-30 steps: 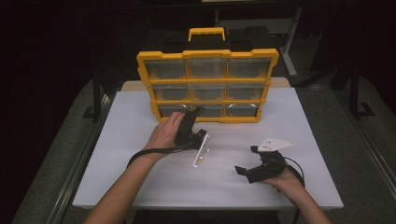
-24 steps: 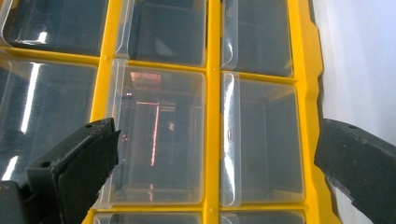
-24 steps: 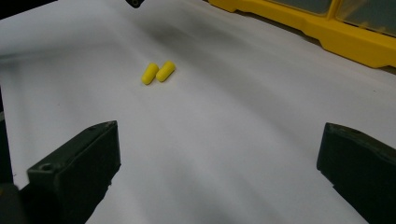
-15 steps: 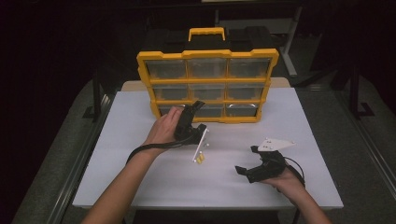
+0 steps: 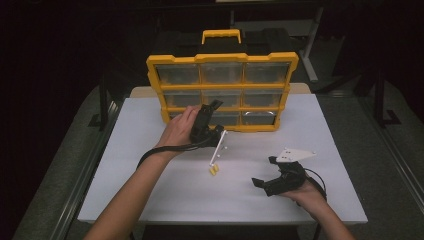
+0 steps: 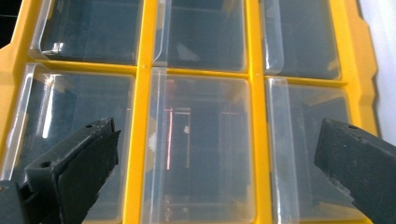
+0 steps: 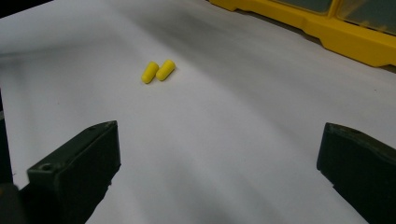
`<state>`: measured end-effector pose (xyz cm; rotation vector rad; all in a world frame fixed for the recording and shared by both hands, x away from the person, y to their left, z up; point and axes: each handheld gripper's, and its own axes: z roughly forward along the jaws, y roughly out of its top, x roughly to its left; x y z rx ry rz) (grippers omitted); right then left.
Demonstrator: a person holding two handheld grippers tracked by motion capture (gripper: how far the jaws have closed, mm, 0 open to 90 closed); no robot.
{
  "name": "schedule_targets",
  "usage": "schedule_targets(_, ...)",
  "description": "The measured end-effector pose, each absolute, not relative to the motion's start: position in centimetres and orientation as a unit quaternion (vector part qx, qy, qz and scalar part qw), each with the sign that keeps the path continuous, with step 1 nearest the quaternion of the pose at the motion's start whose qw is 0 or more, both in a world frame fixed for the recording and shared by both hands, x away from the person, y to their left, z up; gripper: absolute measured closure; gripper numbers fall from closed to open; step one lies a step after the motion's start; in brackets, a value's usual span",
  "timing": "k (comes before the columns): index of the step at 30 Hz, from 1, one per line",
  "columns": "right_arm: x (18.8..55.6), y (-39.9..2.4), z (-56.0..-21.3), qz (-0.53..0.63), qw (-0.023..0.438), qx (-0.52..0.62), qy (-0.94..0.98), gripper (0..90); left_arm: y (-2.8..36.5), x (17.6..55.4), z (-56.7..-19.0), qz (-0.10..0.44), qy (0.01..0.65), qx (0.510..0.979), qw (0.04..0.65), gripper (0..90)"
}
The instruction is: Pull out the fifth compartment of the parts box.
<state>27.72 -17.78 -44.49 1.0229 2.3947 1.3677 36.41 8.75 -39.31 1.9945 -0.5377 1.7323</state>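
The organizer (image 5: 222,92) had a bright yellow frame and handle, with clear see-through drawer fronts that looked dark inside. The bench (image 5: 150,130) was plain white, no pattern at all. Two little earplugs (image 7: 158,71) sitting on it were the same kind of yellow. Both grippers, left (image 6: 212,163) and right (image 7: 217,172), had black jaws, and the right one carried a pale grey plate (image 5: 296,154).

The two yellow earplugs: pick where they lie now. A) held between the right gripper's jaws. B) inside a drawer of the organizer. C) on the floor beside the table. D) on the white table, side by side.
D: the two yellow earplugs lie side by side on the white table, ahead of the open right gripper.
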Motion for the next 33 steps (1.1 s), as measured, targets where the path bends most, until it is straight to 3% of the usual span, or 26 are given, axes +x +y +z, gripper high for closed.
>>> schedule_targets(33, 27.7, -17.8, -44.5, 0.463, 0.102, 0.347, 0.809, 0.0, 8.9, 39.4, -37.5, 0.646, -0.182, 0.713, 0.204, 0.0)
